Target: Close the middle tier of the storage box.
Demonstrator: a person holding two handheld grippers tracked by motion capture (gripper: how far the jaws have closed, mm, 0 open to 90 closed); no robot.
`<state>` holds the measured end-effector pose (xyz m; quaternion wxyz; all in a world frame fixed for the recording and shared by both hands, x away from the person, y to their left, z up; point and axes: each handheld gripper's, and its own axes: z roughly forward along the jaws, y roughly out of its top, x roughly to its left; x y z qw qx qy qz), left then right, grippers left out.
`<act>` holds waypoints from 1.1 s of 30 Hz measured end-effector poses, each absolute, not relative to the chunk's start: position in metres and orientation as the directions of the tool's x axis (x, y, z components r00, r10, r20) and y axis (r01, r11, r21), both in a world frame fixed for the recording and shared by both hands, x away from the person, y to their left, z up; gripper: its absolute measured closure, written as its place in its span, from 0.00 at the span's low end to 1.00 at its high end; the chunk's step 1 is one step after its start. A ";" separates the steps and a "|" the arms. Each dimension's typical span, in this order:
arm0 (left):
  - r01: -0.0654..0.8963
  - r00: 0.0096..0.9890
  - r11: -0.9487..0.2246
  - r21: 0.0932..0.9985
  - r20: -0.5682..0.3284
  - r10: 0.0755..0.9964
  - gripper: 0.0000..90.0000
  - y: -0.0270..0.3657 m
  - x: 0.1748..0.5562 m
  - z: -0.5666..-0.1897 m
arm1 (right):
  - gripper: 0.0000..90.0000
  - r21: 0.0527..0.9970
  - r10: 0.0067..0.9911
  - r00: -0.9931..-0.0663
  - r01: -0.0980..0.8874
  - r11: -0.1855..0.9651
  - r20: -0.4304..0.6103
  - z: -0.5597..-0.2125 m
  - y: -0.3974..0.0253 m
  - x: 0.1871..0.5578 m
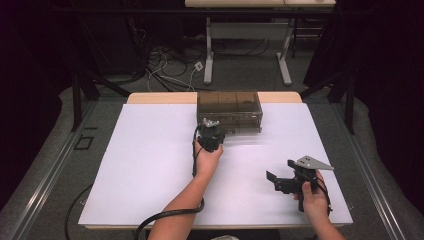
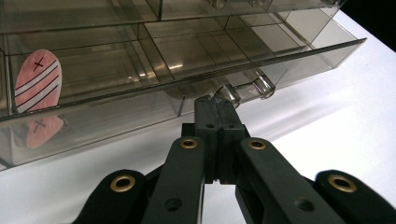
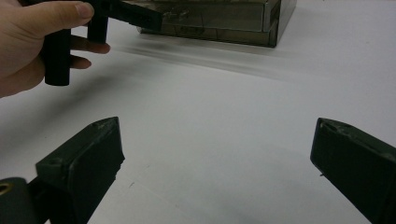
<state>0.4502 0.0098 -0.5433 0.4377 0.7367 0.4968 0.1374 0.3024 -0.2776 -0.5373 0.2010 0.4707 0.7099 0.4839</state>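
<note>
Drawer knob half buried, cabinet cropped

The left tool (image 2: 215, 105) pinches the clear knob (image 2: 227, 93), covering most of it; the smoked cabinet (image 2: 140, 70) runs off the top and left edges of the left gripper view. In the right gripper view, a blurred streak smears the desk (image 3: 210, 60) before the cabinet, and the pink striped tag (image 2: 38, 79) sits partly cropped.

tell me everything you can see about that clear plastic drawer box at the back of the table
The drawer box is a low, smoke-tinted see-through plastic case standing flat at the far middle of the white table. Inner walls split it into compartments. Its front drawer has a clear knob, which the left gripper pinches with its jaws closed. A pink oval tag with black stripes and a cross sits in one compartment.
</note>
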 end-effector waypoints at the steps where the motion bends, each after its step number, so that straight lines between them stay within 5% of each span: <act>1: 0.611 0.470 -0.129 0.781 -0.227 0.853 1.00 0.010 0.451 -0.543 | 0.03 0.874 0.865 -0.474 0.477 0.095 0.164 -0.538 -0.278 0.302; 33: 0.562 0.465 -0.154 0.813 -0.157 0.871 1.00 0.005 0.470 -0.545 | 0.03 0.869 0.866 -0.465 0.488 0.077 0.185 -0.538 -0.281 0.302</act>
